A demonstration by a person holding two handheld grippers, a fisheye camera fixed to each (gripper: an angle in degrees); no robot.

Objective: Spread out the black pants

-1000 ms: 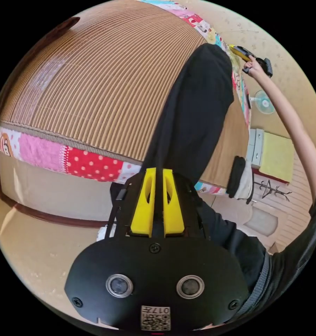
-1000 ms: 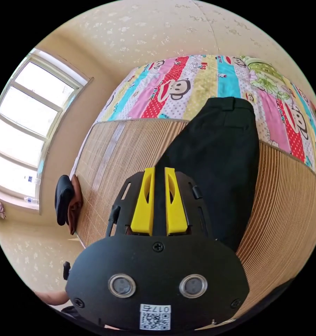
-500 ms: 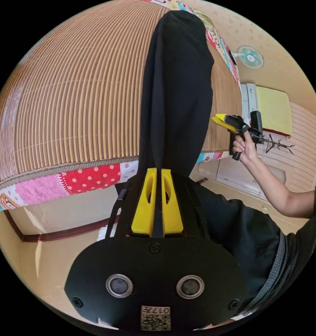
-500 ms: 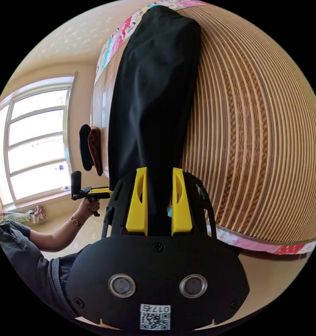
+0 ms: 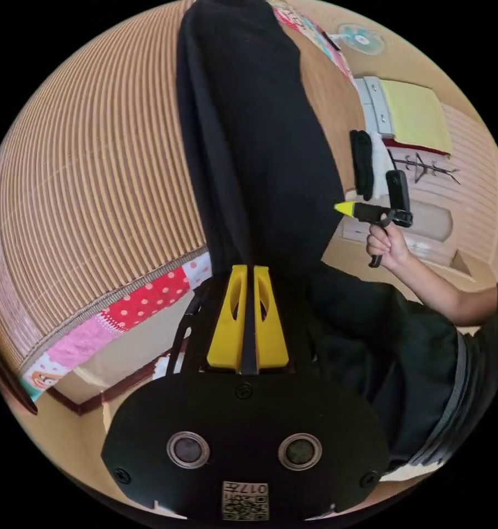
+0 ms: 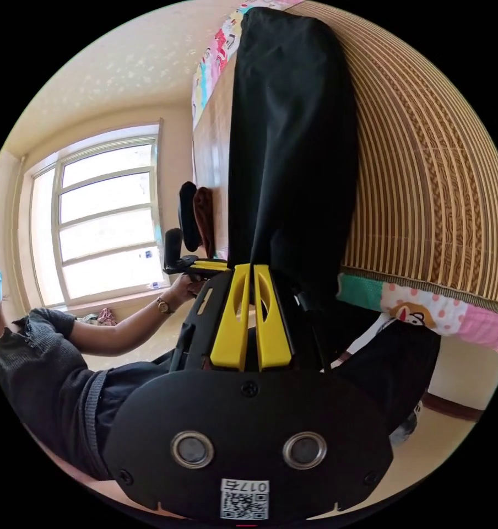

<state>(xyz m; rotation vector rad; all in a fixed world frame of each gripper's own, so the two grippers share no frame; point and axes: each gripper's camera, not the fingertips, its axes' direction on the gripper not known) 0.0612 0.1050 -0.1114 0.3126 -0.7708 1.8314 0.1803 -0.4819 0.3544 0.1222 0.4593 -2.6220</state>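
Black pants point(image 5: 260, 138) stretched lengthwise over bamboo mat point(image 5: 95, 165), hem end off mat's edge, left gripper point(image 5: 248, 270) & right gripper point(image 6: 250, 270) both pinching hem; flattening left.

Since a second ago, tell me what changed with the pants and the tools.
The right tool came down from far up the bed to the black pants' near hem, opened briefly, and is shut on it again. The left tool stayed shut on the hem; the pants now lie longer along the bamboo mat.
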